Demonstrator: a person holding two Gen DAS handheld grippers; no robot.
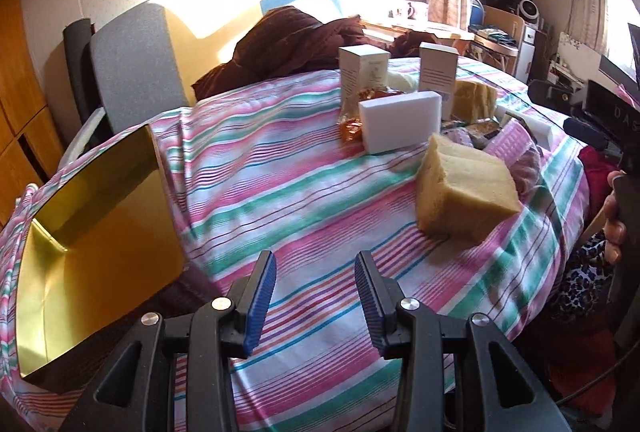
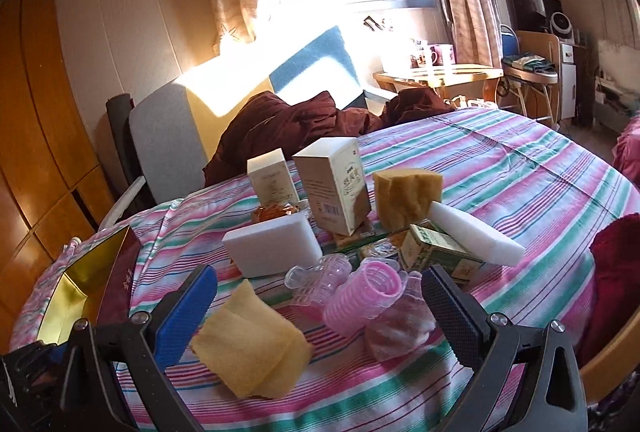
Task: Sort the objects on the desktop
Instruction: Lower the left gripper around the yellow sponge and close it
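The left tool (image 1: 315,264) is pointing down at a slant over the striped cloth (image 1: 280,191) of the desk. Its two blue pads are standing a narrow way apart, and nothing is sitting between them; only bare cloth is showing in the gap. The right tool (image 2: 320,284) is also leaning down toward the desk, and its pads are standing wide, with no pad pressing on anything. In the right wrist view, a yellow sponge (image 2: 252,344) is lying between the two fingers, near the left one but apart from it, and a pink hair roller (image 2: 362,296) is lying just beyond it. A hand (image 1: 614,220) is gripping the handle of the right tool at the right edge of the left wrist view.

Going outward, a gold box (image 1: 100,232) is sitting open at the left side of the desk, just beside the left tool. Ahead of the left tool, a white block (image 1: 400,125) is standing on its edge. Behind it, two tall cartons (image 1: 362,71) are standing upright, and a second yellow sponge (image 2: 406,197) is standing beside them. A long white bar (image 2: 476,234) is leaning tilted over a small green packet (image 2: 436,252). Clear rollers (image 2: 320,278) are lying between the white block and the pink hair roller. A brown blanket (image 2: 296,123) is lying heaped behind the desk.
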